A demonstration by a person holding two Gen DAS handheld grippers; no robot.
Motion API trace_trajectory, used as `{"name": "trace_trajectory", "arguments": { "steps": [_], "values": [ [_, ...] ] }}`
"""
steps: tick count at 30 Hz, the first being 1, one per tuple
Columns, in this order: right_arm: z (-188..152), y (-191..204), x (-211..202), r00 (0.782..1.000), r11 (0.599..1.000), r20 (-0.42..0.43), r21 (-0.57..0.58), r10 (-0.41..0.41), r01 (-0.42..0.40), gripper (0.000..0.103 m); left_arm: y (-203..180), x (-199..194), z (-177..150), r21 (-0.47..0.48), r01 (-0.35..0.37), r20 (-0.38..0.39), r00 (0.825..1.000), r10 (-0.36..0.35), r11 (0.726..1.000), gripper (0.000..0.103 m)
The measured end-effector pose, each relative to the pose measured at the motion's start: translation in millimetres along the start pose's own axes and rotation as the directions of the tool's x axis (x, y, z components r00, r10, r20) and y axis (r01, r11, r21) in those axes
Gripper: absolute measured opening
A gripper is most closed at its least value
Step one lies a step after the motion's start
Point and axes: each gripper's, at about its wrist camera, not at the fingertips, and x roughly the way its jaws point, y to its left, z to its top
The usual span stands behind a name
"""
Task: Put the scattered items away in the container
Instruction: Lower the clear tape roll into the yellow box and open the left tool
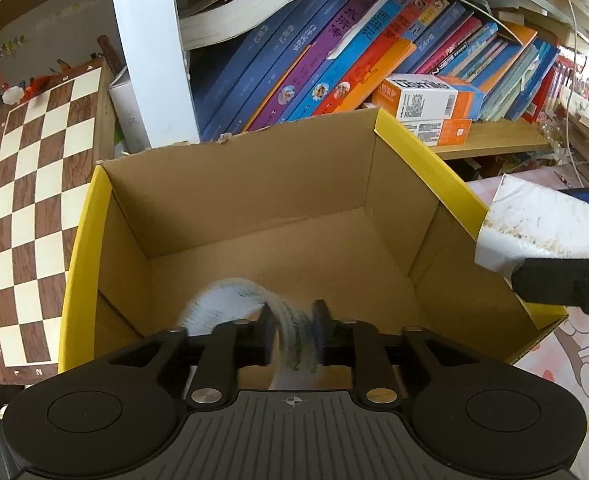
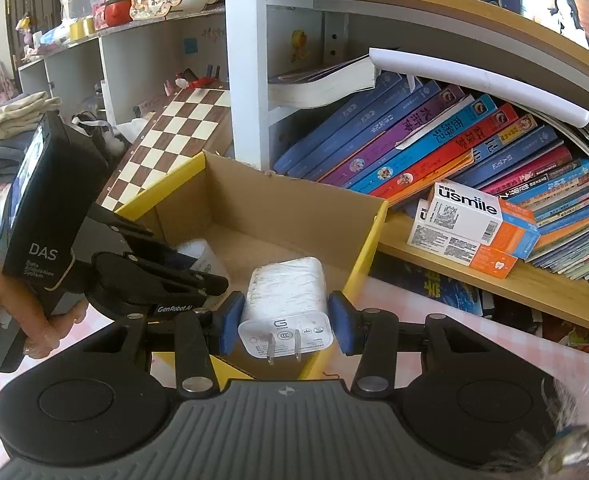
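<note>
Over the near edge of the cardboard box (image 1: 254, 216), the left claw (image 1: 292, 330) points down into the open interior. Its jaws stand a narrow way apart, and a blurred white roll with printed markings (image 1: 246, 312) sits between and below them; the blur leaves it unclear whether the pads are touching it. The box has yellow edges and a bare brown floor.

At the right side of the box, the right claw (image 2: 288, 322) is clamped on a white charger plug (image 2: 286, 304). Its blue pads (image 2: 230, 322) press on both flanks, and the two metal prongs face the camera. The charger hangs over the near right corner of the box, above the rim.

The left wrist view shows the box floor almost whole, and catches the charger (image 1: 534, 224) only as a scuffed white block at the right rim, with one black finger of the other claw beneath it. The right wrist view shows things hidden from the left: a person's hand (image 2: 10, 304) gripping the black handle of the left claw at the far left, the white roll (image 2: 202, 258) low inside the box beneath that claw, and the pink patterned tabletop (image 2: 414, 300) to the right of the box.

Both views share a chessboard (image 1: 34, 208) leaning left of the box, slanting books (image 1: 334, 60) on the shelf behind, and white and orange cartons (image 2: 474, 232) stacked on the shelf to the right.
</note>
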Motion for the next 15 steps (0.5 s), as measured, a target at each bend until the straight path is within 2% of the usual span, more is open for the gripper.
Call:
{"name": "trace_trajectory", "arguments": {
  "steps": [9, 10, 12, 15],
  "values": [
    [-5.0, -0.8, -4.4, 0.999, 0.999, -0.014, 0.023, -0.034, 0.034, 0.044, -1.9, -9.1, -5.5, 0.012, -0.013, 0.033, 0.999, 0.013, 1.000, 0.051],
    [-5.6, -0.5, -5.6, 0.999, 0.999, -0.013, 0.023, -0.039, 0.039, 0.044, -1.3, -10.8, -6.0, 0.009, -0.021, 0.038, 0.999, 0.020, 1.000, 0.061],
    [-6.1, 0.6, -8.3, 0.999, 0.999, -0.011, 0.017, -0.051, 0.051, 0.044, 0.0, -15.1, -6.9, 0.000, -0.051, 0.059, 0.997, 0.051, 0.999, 0.074],
    [-6.6, 3.2, -11.5, 0.998, 0.998, -0.007, -0.002, -0.064, 0.064, 0.044, 3.1, -25.3, -7.8, -0.021, -0.055, 0.092, 0.994, 0.056, 0.998, 0.074]
  ]
}}
